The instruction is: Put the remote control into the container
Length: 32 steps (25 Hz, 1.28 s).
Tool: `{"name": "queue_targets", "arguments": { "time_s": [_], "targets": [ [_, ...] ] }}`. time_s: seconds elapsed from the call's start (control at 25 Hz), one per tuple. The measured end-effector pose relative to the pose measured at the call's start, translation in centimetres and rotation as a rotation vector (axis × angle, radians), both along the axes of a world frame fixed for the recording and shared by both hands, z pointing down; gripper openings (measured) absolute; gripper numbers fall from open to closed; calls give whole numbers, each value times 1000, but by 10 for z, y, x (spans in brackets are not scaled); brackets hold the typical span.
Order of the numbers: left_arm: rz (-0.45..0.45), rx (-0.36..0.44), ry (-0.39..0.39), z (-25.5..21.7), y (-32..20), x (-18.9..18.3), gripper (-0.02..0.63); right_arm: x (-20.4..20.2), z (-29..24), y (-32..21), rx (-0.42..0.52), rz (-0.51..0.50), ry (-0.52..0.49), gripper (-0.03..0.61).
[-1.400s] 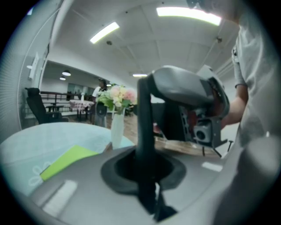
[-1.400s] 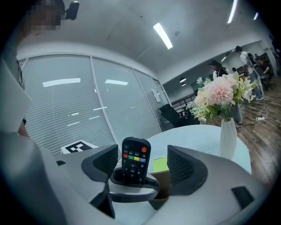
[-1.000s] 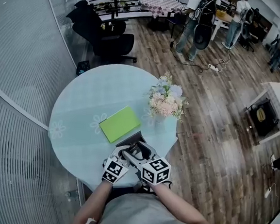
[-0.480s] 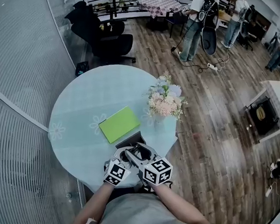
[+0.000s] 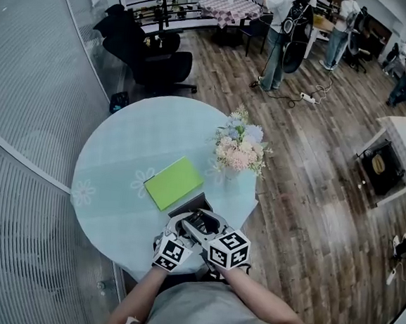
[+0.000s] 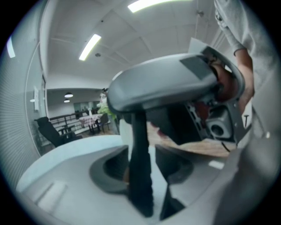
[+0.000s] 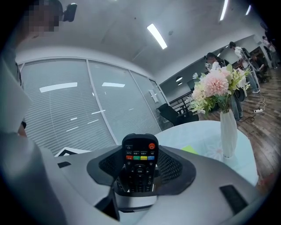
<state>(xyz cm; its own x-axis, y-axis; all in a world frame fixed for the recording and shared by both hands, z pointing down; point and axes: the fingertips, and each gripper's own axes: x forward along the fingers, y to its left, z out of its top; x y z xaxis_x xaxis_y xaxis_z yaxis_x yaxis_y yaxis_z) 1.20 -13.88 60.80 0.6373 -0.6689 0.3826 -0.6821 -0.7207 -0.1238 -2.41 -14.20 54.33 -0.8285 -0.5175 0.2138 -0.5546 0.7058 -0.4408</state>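
Right gripper (image 7: 139, 170) has just closed on the remote control (image 7: 139, 154), the left gripper (image 6: 144, 170) just opened around it; putting it into the container remains undone.

I see a round, pale blue table (image 5: 119, 150) with faint white flower prints on its top. A vase of pink and pale flowers (image 5: 239, 150) stands near its right edge. Left of the vase and a little nearer to me, a flat green rectangle (image 5: 174, 182) lies at a slant. Nearer still than the vase, by the table's near edge, a dark box (image 5: 187, 204) lies partly hidden.
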Motion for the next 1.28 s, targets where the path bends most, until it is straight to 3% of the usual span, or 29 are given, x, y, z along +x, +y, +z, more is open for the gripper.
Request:
{"name": "queue_targets", "arguments": {
  "time_s": [0.24, 0.84, 0.88, 1.04, 1.28],
  "targets": [
    [-1, -6, -4, 0, 0, -5, 251, 7, 2, -5, 13, 28, 39, 236],
    [2, -33, -2, 8, -6, -29, 261, 40, 19, -38, 17, 171, 81, 236],
    [-1, -37, 3, 9, -6, -31, 251, 42, 19, -41, 18, 180, 85, 236],
    [6, -42, 45, 5, -5, -38, -1, 50, 20, -50, 23, 214, 100, 236],
    [33, -56, 52, 9, -3, -43, -2, 50, 26, -59, 34, 239, 121, 236]
  ]
}}
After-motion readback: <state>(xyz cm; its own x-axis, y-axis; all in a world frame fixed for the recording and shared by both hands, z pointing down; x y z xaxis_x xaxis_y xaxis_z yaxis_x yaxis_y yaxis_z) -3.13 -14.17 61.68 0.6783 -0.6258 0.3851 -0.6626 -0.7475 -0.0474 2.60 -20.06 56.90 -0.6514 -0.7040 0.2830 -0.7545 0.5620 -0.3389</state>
